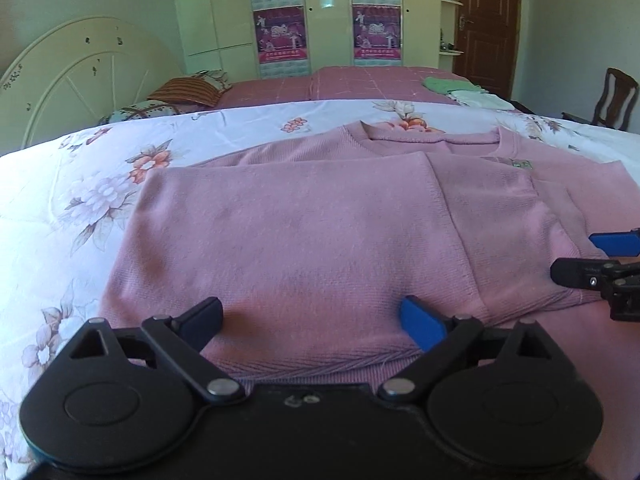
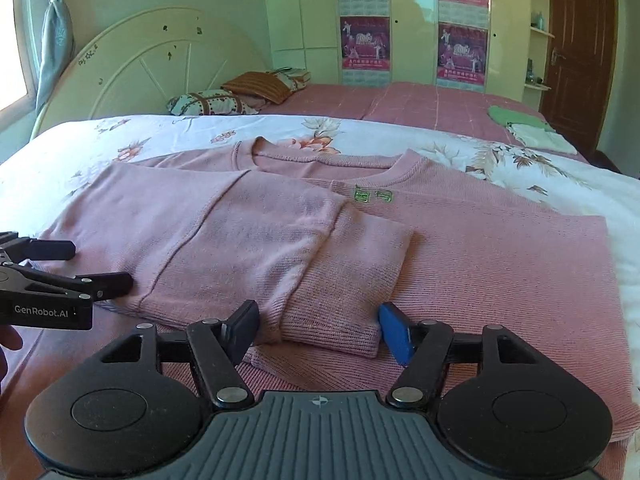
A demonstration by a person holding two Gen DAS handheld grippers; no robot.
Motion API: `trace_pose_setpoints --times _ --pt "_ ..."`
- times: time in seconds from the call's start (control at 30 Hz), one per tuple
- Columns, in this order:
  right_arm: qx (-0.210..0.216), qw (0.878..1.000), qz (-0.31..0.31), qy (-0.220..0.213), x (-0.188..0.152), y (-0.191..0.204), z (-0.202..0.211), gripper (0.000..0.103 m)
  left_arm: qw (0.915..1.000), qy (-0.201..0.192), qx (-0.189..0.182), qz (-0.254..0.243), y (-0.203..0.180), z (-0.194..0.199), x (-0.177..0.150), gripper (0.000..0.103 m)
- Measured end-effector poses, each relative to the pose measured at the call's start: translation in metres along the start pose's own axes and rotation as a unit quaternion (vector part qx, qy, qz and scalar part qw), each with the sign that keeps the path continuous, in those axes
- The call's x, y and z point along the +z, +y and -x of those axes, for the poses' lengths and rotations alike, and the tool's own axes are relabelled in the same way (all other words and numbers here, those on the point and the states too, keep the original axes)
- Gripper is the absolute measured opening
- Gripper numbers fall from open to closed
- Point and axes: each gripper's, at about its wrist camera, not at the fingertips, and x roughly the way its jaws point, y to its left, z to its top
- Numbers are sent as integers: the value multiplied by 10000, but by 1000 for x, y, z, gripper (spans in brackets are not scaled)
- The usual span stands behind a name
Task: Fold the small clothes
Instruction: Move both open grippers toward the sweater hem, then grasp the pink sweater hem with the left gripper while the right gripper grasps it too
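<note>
left tool (image 1: 314, 322): spread wide, empty, at the near hem of pink sweater (image 1: 304, 240). right tool (image 2: 316, 330): spread wide, empty, either side of the folded sleeve cuff (image 2: 340, 328). sweater flat on floral sheet (image 1: 100, 184), bed.

— What does the room hold?
— A floral sheet (image 2: 500, 160) is spread over a pink checked bedspread (image 2: 420, 100), with a cream arched headboard (image 2: 152, 64) behind it.
— And on the bed?
— A striped brown pillow (image 2: 260, 84) leans on a patterned one (image 2: 208, 104); green and white folded cloths (image 2: 528, 128) lie near the far corner.
— Beyond it?
— Cream wardrobes bearing posters (image 2: 364, 44), a brown door (image 2: 580, 48), a wooden chair (image 1: 612, 100), a blue curtain (image 2: 54, 36).
</note>
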Motion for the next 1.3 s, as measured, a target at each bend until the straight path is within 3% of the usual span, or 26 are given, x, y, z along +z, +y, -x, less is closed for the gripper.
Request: trace_pose_setpoints --times 0.23,0.53,0.6,0.63,0.73,0.83,0.93,1.0,1.07,1.13,1.23,1.3 --pt "150 9999 -21 78 1 -7 -1 65 9999 23 111 79 -2 0 -1 99" --pt "-92 9999 46 97 1 1 -4 66 9999 123 5 8 2 -2 3 102" --pt "-112 9998 21 150 4 1 -3 66 9999 154 -51 58 8 12 5 87" --pt "-91 9998 -81 185 7 -1 1 66 10000 26 -87 12 14 26 3 86" --pt "87 9987 -475 -173 5 -13 46 66 9999 17 -163 -30 43 64 -22 86" --pt "300 9956 -887 -60 -20 -31 96 65 9997 156 -145 91 81 103 -64 86" --pt "486 9877 -1484 94 -67 -56 159 65 9993 306 -149 176 118 150 -115 86" --pt "454 9808 -1886 202 -102 -70 197 65 9969 557 -373 413 137 169 -140 83" --pt "382 9707 -2356 291 -134 -82 232 53 9910 731 -769 816 154 185 -160 70" --pt "437 9530 -2977 360 -163 -94 259 50 9828 794 -1229 1127 165 196 -173 70" --pt "350 9394 -3396 297 -195 -98 289 50 9680 875 -1798 1517 175 200 -182 70" --pt "522 9263 -3717 320 -212 -98 297 50 9578 889 -2111 1737 181 199 -188 70"
